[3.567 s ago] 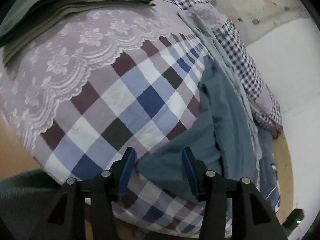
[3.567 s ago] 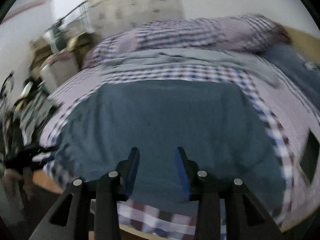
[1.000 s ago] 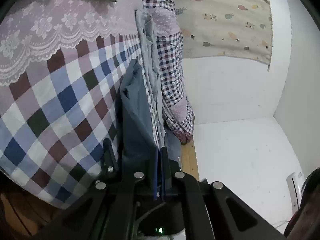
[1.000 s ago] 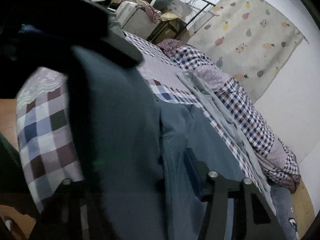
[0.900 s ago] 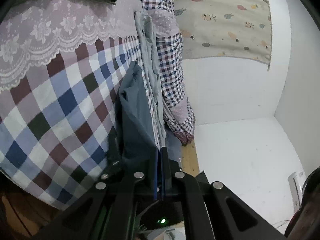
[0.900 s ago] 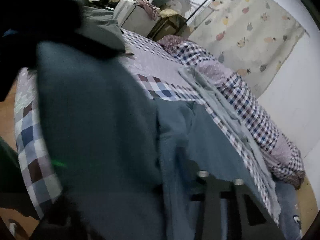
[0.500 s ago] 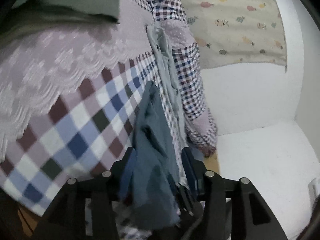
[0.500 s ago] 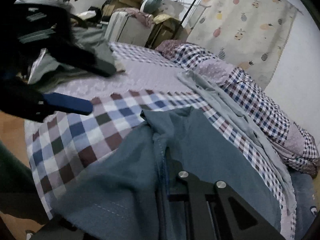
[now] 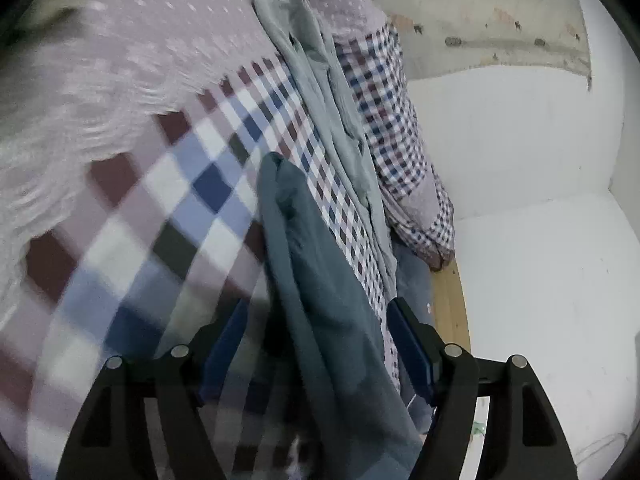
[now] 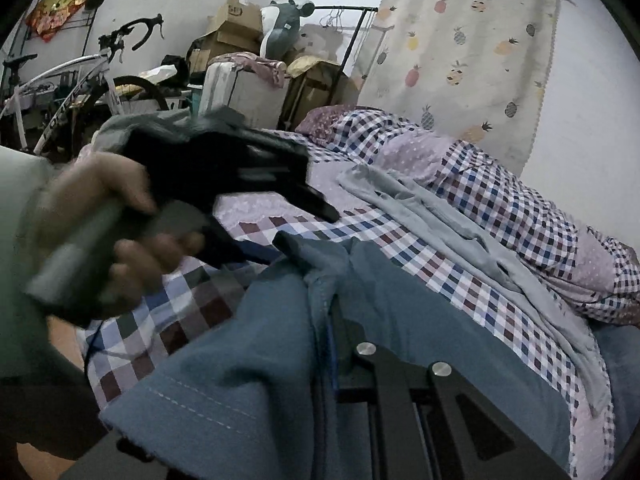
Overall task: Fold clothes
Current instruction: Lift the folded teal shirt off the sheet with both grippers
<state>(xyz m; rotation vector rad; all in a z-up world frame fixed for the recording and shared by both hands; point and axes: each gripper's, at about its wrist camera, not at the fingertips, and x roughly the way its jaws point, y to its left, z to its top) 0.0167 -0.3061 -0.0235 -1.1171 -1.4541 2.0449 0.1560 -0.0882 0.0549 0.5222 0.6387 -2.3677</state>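
Lighting dim and flat in both views, cool grey in tone, with no hard shadows or glare anywhere. White wall (image 9: 520, 152) reading brightest in the left wrist view; only a soft shadow lying under the teal garment (image 9: 320, 320) on the checked bedspread (image 9: 168, 220). Motion blur smearing the lace cover (image 9: 100, 80) and the near checks there. In the right wrist view, person's hand (image 10: 120, 232) and left gripper (image 10: 276, 240) blurring heavily; pineapple curtain (image 10: 472, 48) staying sharper. Fisheye bending straight lines, black vignette darkening all corners.
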